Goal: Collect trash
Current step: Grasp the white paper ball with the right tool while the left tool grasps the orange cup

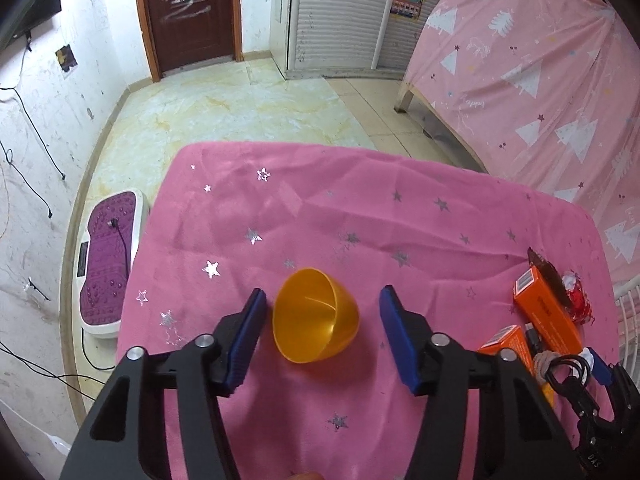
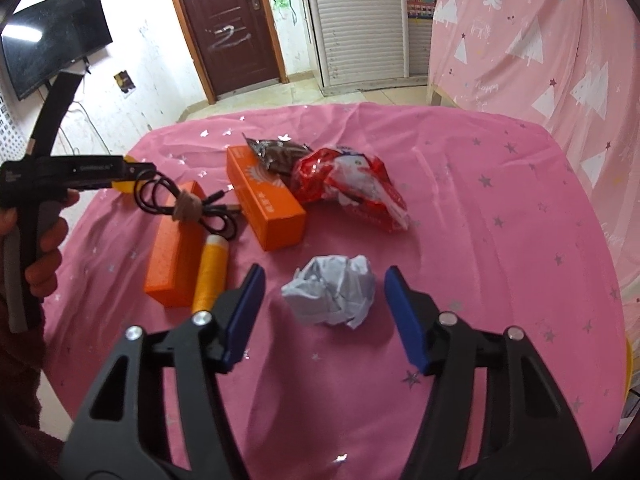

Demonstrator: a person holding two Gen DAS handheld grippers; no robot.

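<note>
An orange plastic cup (image 1: 316, 316) lies on its side on the pink star-print tablecloth (image 1: 360, 200), mouth toward the camera. My left gripper (image 1: 322, 290) straddles it, open, with a gap between each blue pad and the cup. In the right wrist view a crumpled white paper ball (image 2: 330, 292) sits on the cloth between the fingers of my right gripper (image 2: 325, 269), also open and clear of the paper on both sides. Farther back lie a red-and-white wrapper (image 2: 352, 186) and a brown snack bag (image 2: 276, 154).
Two orange boxes (image 2: 266, 204) (image 2: 172, 256), a bundled black cable (image 2: 188, 204) and a yellow thread spool (image 2: 210, 272) lie left of the paper ball. A hand (image 2: 44, 256) holds the left gripper there. A purple-and-white footplate machine (image 1: 106, 264) stands on the floor beside the table.
</note>
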